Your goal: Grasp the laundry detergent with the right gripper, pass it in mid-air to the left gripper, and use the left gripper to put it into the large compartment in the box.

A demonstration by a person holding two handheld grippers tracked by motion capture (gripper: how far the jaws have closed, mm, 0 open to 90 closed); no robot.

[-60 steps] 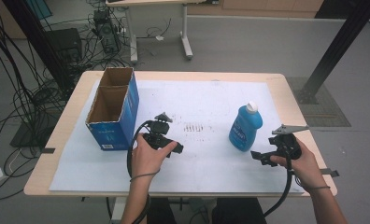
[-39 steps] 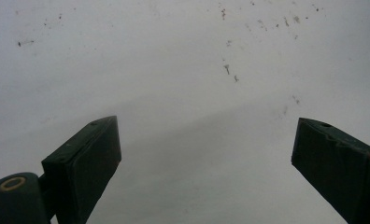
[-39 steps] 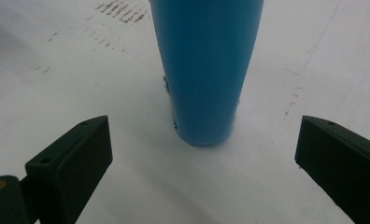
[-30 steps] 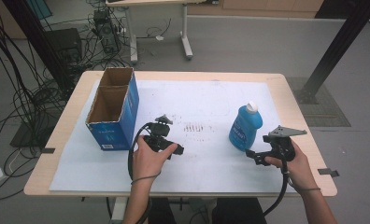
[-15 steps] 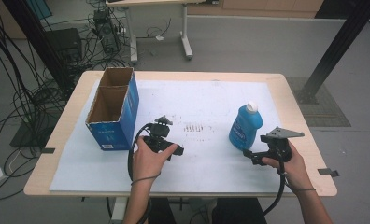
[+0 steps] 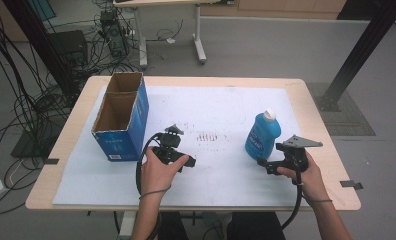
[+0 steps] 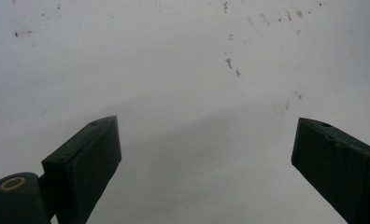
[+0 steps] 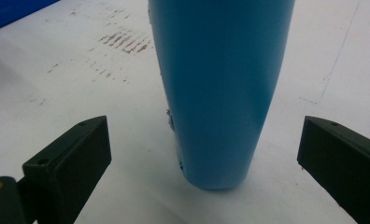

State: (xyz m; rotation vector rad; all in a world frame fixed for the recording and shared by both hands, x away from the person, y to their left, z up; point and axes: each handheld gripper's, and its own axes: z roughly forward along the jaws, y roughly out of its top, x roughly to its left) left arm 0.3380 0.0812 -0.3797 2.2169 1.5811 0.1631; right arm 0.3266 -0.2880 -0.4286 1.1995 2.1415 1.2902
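Note:
A blue bottle (image 6: pixel 262 134) with a white cap stands upright on the white sheet at the right of the table. My right gripper (image 6: pixel 264 165) sits low just in front of it, jaws wide apart. In the right gripper view the bottle (image 8: pixel 220 88) rises a short way ahead of the two black jaws, lined up with the gap but not between the pads. My left gripper (image 6: pixel 186 162) rests near the table's middle, open over bare white sheet (image 7: pixel 183 93), nothing between its jaws.
An open blue cardboard box (image 6: pixel 122 116) with two compartments stands at the left of the table. Brown smudges (image 6: pixel 209 136) mark the sheet between the grippers. Cables and a table leg lie on the floor behind the table (image 6: pixel 311 100).
My right gripper has slid left and a little forward, closing in on the foot of the blue bottle. The left gripper has stayed put.

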